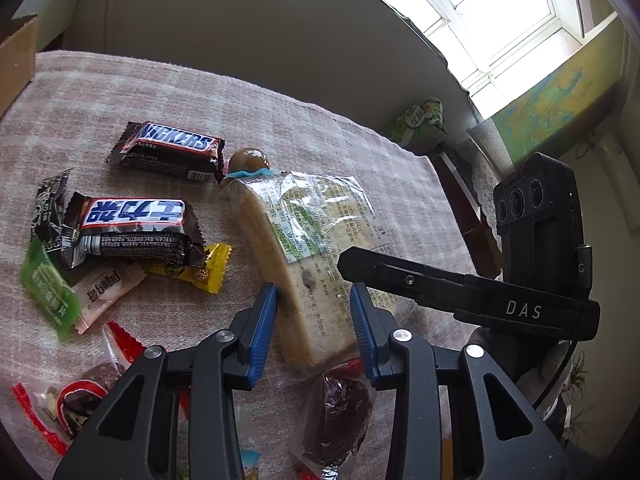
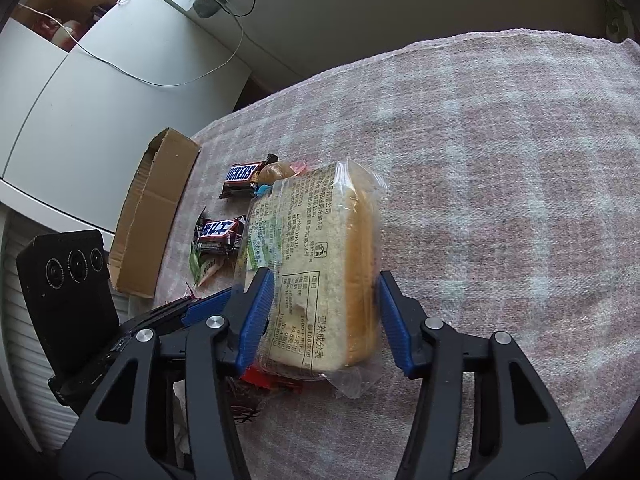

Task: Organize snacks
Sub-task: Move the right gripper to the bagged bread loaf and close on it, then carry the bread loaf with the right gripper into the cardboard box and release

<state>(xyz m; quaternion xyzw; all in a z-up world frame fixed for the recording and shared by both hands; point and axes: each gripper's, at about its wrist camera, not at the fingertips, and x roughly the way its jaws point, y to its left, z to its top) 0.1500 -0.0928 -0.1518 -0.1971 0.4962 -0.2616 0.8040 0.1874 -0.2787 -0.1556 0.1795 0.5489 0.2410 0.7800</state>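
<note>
A wrapped bread slice pack (image 1: 304, 256) lies on the pink towel-covered table (image 1: 168, 92). My left gripper (image 1: 314, 320) is open with its blue pads on either side of the pack's near end. My right gripper (image 2: 326, 320) is also open, its pads astride the same bread pack (image 2: 320, 256) from the other side. Two Snickers bars (image 1: 168, 150) (image 1: 132, 228), small candy packets (image 1: 52, 284) and a round brown sweet (image 1: 248, 159) lie to the left. The other gripper's body (image 1: 536, 248) shows at right in the left wrist view.
A low cardboard box (image 2: 154, 208) stands at the table's left edge beyond the Snickers bars (image 2: 240, 176). Chocolate sweets in clear wrappers (image 1: 336, 412) lie close under my left gripper. A white cabinet (image 2: 100, 100) stands beyond the table. Bare towel (image 2: 500, 180) spreads to the right.
</note>
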